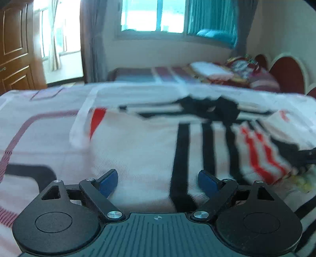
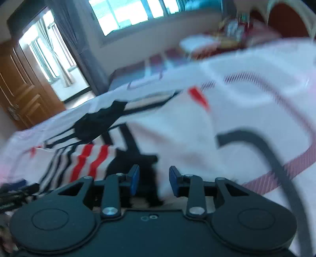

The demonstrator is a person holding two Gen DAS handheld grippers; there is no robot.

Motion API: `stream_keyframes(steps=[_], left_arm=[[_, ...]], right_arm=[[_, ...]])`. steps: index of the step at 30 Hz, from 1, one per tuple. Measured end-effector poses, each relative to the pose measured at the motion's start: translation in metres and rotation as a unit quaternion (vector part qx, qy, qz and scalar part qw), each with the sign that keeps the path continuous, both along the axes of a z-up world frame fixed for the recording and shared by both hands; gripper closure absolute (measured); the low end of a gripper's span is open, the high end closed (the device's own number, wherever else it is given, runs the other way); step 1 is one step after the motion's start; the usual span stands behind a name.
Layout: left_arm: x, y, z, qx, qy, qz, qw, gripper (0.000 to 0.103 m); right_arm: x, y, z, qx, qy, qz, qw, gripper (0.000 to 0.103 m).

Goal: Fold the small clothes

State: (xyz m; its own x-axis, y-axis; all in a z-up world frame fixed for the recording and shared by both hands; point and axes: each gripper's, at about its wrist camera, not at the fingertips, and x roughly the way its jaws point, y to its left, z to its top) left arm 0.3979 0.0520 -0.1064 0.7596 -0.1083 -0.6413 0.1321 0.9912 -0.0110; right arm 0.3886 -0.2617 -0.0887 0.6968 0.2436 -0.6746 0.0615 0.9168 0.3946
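Observation:
A small white garment [image 1: 142,142] with black stripes, red marks and a black collar lies spread on the bed. One part with red and black stripes [image 1: 260,150] is folded over at its right side. My left gripper [image 1: 158,181] is open and empty, low over the garment's near edge. In the right wrist view the same garment [image 2: 173,134] lies ahead, with the striped fold [image 2: 86,160] at the left. My right gripper [image 2: 154,179] is open and empty just above the garment's dark edge. Both views are blurred.
The bed cover [image 1: 39,138] is white with pink and dark lines. A second bed [image 1: 197,77] with bedding stands behind, under a window [image 1: 154,15]. A wooden door [image 1: 15,47] is at the far left. A dark object [image 2: 11,195] shows at the left edge.

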Motion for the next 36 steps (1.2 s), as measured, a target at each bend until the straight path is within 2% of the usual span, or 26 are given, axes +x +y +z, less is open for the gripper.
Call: stream_keyframes(steps=[1, 3, 4, 6, 8, 11, 12, 13, 14, 15, 16, 17, 19, 20, 21, 24, 26, 27, 28, 30, 36], left_arm=[[-0.002, -0.001, -0.004, 0.007, -0.011, -0.003, 0.9999, 0.014], [-0.001, -0.002, -0.004, 0.005, -0.009, 0.002, 0.9999, 0.014], [-0.002, -0.003, 0.0, 0.005, -0.009, 0.006, 0.9999, 0.014], [-0.004, -0.005, 0.006, 0.013, -0.022, 0.002, 0.9997, 0.014], [0.001, -0.006, -0.001, 0.023, -0.003, -0.003, 0.9997, 0.014], [0.002, -0.007, 0.002, 0.021, 0.0, -0.001, 0.9998, 0.014], [0.0, -0.01, 0.008, 0.021, -0.005, -0.001, 0.9998, 0.014], [-0.003, -0.012, 0.012, 0.013, -0.013, -0.006, 0.9998, 0.014], [-0.005, -0.017, 0.015, 0.003, -0.02, -0.011, 0.9997, 0.014], [-0.005, -0.023, 0.016, -0.001, -0.021, -0.012, 0.9997, 0.014], [-0.002, -0.032, 0.013, 0.002, -0.014, -0.011, 0.9998, 0.014], [0.002, -0.039, 0.009, 0.006, -0.006, -0.006, 0.9999, 0.014], [0.008, -0.05, -0.005, 0.013, 0.007, 0.011, 0.9998, 0.014], [0.007, -0.051, -0.005, 0.01, 0.007, 0.019, 0.9997, 0.014], [0.008, -0.052, -0.001, 0.01, 0.013, 0.024, 0.9996, 0.014], [0.001, -0.056, 0.006, 0.002, -0.008, 0.025, 0.9997, 0.014], [0.005, -0.065, -0.004, 0.027, 0.013, 0.028, 0.9992, 0.013], [0.004, -0.067, -0.005, 0.029, 0.006, 0.034, 0.999, 0.013], [0.005, -0.069, -0.004, 0.03, 0.01, 0.04, 0.9987, 0.013], [0.005, -0.073, 0.002, 0.042, 0.015, 0.05, 0.9978, 0.013], [-0.005, -0.083, 0.013, 0.059, 0.009, 0.063, 0.9962, 0.013]], right_arm=[[0.003, 0.002, -0.008, 0.015, 0.002, 0.007, 1.0, 0.072], [0.002, 0.008, -0.011, -0.005, -0.017, 0.007, 1.0, 0.09], [0.0, 0.007, -0.01, 0.001, -0.019, 0.003, 1.0, 0.093], [-0.007, -0.001, -0.003, 0.016, -0.029, -0.003, 0.999, 0.094], [-0.015, 0.001, 0.002, -0.008, -0.036, 0.009, 0.999, 0.094], [-0.015, 0.002, -0.011, -0.024, -0.028, 0.013, 0.999, 0.097], [-0.014, 0.001, -0.01, -0.024, -0.027, 0.012, 0.999, 0.096], [-0.017, -0.002, -0.003, -0.031, -0.034, 0.006, 0.999, 0.091], [-0.023, -0.002, 0.005, -0.051, -0.059, -0.01, 0.997, 0.082], [-0.028, -0.001, 0.011, -0.058, -0.087, -0.015, 0.994, 0.083], [-0.028, -0.001, 0.016, -0.044, -0.098, -0.005, 0.994, 0.083], [-0.023, 0.004, 0.017, -0.037, -0.093, 0.011, 0.995, 0.084], [-0.01, 0.02, 0.009, -0.068, -0.067, 0.042, 0.995, 0.083], [-0.003, 0.026, -0.001, -0.085, -0.04, 0.057, 0.994, 0.083], [-0.004, 0.026, -0.007, -0.09, -0.036, 0.065, 0.993, 0.083], [-0.012, 0.015, 0.003, -0.07, -0.046, 0.057, 0.995, 0.081], [-0.016, 0.011, 0.004, -0.053, -0.064, 0.055, 0.995, 0.079], [-0.012, 0.012, 0.0, -0.056, -0.056, 0.062, 0.995, 0.078], [-0.005, 0.016, -0.009, -0.073, -0.029, 0.073, 0.994, 0.079], [-0.001, 0.02, -0.007, -0.097, -0.033, 0.088, 0.991, 0.078], [0.002, 0.014, -0.007, -0.071, -0.028, 0.101, 0.992, 0.074]])
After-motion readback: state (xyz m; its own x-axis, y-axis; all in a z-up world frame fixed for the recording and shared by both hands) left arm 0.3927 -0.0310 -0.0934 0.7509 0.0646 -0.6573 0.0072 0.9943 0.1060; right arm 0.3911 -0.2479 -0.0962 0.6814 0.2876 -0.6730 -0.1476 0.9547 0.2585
